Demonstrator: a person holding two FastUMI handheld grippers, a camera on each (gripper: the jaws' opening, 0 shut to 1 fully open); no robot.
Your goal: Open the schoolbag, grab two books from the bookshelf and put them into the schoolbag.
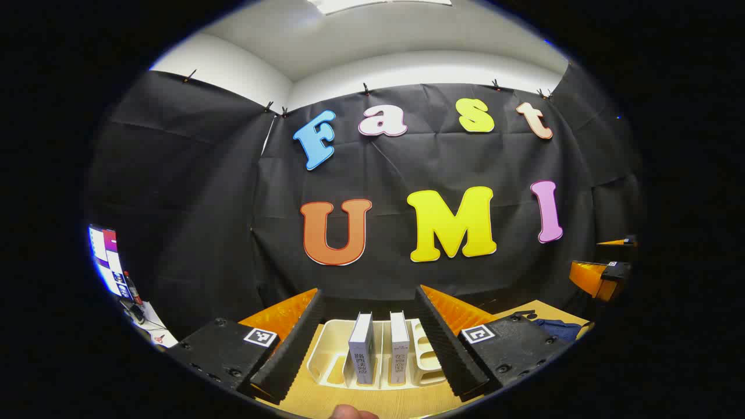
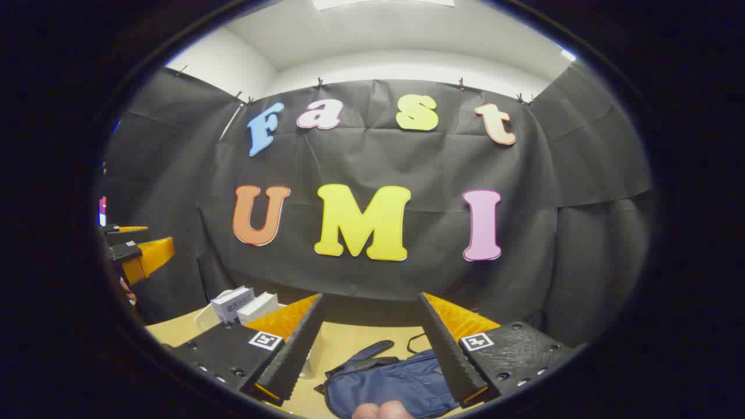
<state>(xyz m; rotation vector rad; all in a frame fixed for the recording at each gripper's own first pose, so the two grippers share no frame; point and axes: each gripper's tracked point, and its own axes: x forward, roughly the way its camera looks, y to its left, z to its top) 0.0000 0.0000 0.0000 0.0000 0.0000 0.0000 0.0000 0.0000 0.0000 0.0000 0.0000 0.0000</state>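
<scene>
Closest to the right tongs, whose jaws are spread and grasping nothing, the soft navy-blue fabric schoolbag lies flat on the pale wooden counter; it looks limp and light, likely to sag, so the zipper pull or a strap is the best hold, though the zipper itself is hard to make out. The left tongs, likewise spread and unloaded, face the cream plastic slotted bookshelf further off, where two grey-white stiff books stand upright, spines toward the tongs, long axes vertical, best pinched across the spine.
</scene>
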